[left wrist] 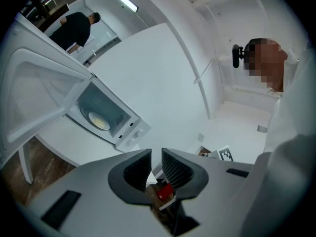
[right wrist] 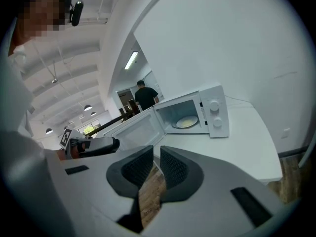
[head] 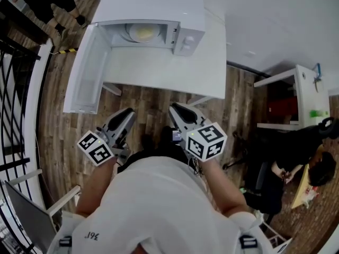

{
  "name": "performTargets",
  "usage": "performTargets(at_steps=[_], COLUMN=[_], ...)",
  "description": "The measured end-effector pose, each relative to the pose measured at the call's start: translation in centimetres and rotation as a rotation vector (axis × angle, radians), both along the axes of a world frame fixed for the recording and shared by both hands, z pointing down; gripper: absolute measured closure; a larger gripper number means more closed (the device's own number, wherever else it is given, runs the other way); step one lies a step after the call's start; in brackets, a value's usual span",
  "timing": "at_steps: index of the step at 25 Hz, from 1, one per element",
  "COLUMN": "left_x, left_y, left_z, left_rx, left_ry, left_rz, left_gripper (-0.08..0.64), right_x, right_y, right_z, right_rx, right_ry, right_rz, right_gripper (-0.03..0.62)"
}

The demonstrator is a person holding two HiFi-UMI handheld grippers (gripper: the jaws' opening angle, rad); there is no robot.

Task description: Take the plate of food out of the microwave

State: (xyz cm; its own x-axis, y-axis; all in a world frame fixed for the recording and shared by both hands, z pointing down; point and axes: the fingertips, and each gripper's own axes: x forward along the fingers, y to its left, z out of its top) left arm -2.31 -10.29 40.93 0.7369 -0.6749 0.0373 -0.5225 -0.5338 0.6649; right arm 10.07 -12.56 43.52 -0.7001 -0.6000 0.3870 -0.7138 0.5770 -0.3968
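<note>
Here, microwave (head: 188,15) on counter (head: 159,70), door (head: 85,75) swung open, plate of food (head: 143,33) inside. Left gripper (head: 126,113), right gripper (head: 176,110) well apart from it, jaws slightly parted, empty.

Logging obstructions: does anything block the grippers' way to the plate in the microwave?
Nothing visible does. The microwave door is swung open, the plate sits inside, the table before it is bare; left gripper and right gripper wait over the floor.
</note>
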Motion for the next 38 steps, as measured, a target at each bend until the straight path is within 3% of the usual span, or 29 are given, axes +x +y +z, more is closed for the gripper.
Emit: performTargets(at_steps=[8,25,33,38], left_x=[0.9,-1.5,-1.5,-1.4], left_y=[-0.9,-4.3,-12.2,-17.1], left_z=[0.6,2.0,2.8,4.2], left_rx=[-0.017,-0.056,-0.012,-0.017], left_ry=[-0.035,-0.040,-0.083,-0.124], left_rz=[-0.039,0.017,-0.026,-0.033], left_gripper=[0.500,0.500,0.500,0.500], right_x=[1.1,-0.7,-2.4,-3.5], right_y=[-1.4,-3.8,-11.8,-17.2], right_z=[1.3,2.6,3.1,4.9], right_rx=[-0.018,-0.035,0.030,0.014], right_ry=[0.000,0.022,0.067,0.093], right_rz=[-0.011,0.107,0.131,0.143], right_gripper=[0.549,0.549,0.548,0.549])
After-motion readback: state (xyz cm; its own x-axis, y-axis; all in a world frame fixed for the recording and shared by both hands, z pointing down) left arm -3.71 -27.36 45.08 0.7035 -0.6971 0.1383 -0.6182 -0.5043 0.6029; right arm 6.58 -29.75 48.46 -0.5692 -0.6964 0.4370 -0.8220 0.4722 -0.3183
